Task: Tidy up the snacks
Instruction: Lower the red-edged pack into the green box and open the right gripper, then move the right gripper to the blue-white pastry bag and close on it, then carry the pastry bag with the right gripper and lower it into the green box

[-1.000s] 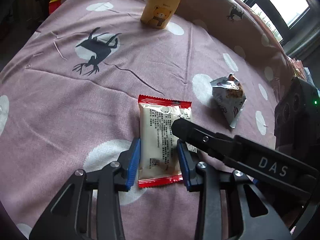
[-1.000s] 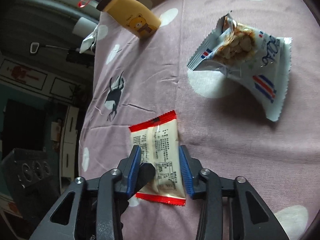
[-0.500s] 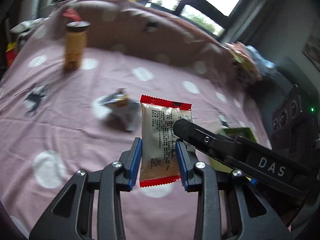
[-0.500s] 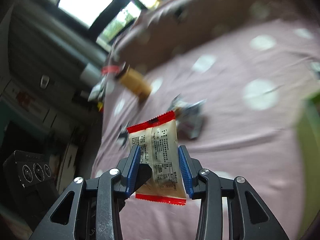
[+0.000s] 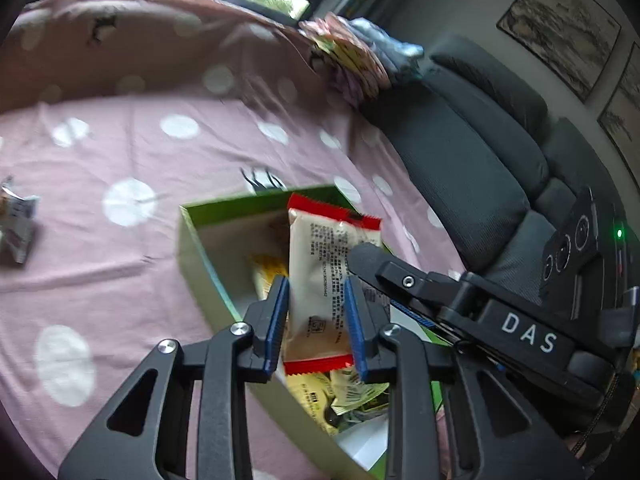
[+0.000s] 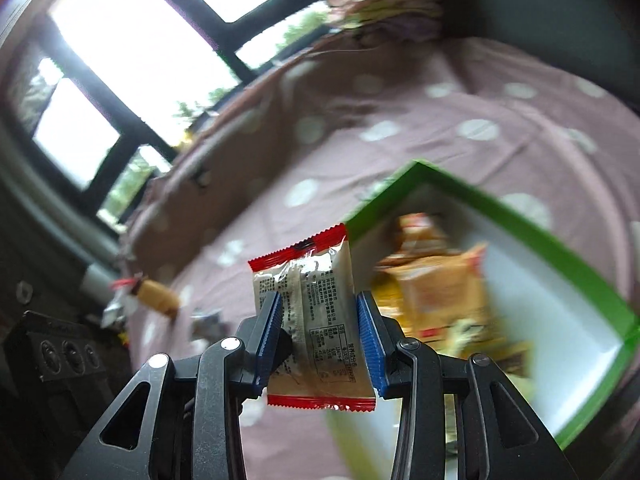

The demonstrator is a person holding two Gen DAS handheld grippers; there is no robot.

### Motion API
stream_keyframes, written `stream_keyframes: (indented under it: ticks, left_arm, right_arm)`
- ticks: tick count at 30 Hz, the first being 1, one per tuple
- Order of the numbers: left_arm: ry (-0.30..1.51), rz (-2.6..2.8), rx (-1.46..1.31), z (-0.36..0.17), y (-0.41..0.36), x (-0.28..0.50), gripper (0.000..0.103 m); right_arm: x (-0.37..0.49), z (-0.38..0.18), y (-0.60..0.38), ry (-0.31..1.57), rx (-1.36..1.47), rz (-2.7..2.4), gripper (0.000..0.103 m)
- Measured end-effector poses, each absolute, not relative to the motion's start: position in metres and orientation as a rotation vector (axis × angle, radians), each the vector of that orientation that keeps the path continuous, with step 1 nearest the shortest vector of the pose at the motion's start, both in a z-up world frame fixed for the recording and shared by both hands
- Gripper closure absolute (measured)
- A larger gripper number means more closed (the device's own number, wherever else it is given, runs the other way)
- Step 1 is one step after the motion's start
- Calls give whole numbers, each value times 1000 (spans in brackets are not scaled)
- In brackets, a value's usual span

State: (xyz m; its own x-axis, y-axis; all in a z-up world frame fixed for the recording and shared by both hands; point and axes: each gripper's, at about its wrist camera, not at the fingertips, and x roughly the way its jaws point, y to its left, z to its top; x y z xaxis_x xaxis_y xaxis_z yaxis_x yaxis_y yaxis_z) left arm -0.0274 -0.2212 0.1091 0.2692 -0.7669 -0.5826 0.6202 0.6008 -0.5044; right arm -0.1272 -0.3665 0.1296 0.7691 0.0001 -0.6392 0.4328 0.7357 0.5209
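Packet's off the bed and over the box now, nearly home

Both my grippers are on the same snack packet point(image 5: 320, 280): left gripper point(image 5: 316, 322) has its blue pads on the long edges and its jaws are closing tighter on it, right gripper point(image 6: 318, 338) is clamped on it too, its tip poking in from the side in the left view. A sec ago the packet lay flat on the pink spotted cover point(image 5: 120, 152); now it's in the air above the green box point(image 5: 200, 264), so prob. just lower + let go left to do. Count, going outward: 1 packet held, 2 grippers, 1 box w/ several wrappers inside (yellowish, too blurry to count), 1 opened silver snack bag point(image 5: 16, 224) out on the cover, 1 yellow bottle point(image 6: 158, 296) far back.
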Motion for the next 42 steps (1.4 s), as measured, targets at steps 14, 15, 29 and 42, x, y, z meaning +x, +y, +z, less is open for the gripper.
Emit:
stream_keyframes:
  ticks: [14,15,29,42]
  left_arm:
    - [819,-499,-359,116,-100,52,31]
    - [828,-448,-374,113,-87,60,31]
    - [1020,-139,-569,23,4,133,31]
    - [972,-264,-647,18,-5,139,92]
  right_arm:
    - [-47,161,-310,674,531,-107,28]
    - [-32,163,-299,686,513,-57,28]
    - [168,65,-167,1072,312,312,28]
    - [176,30,-151,1103,365,399,65]
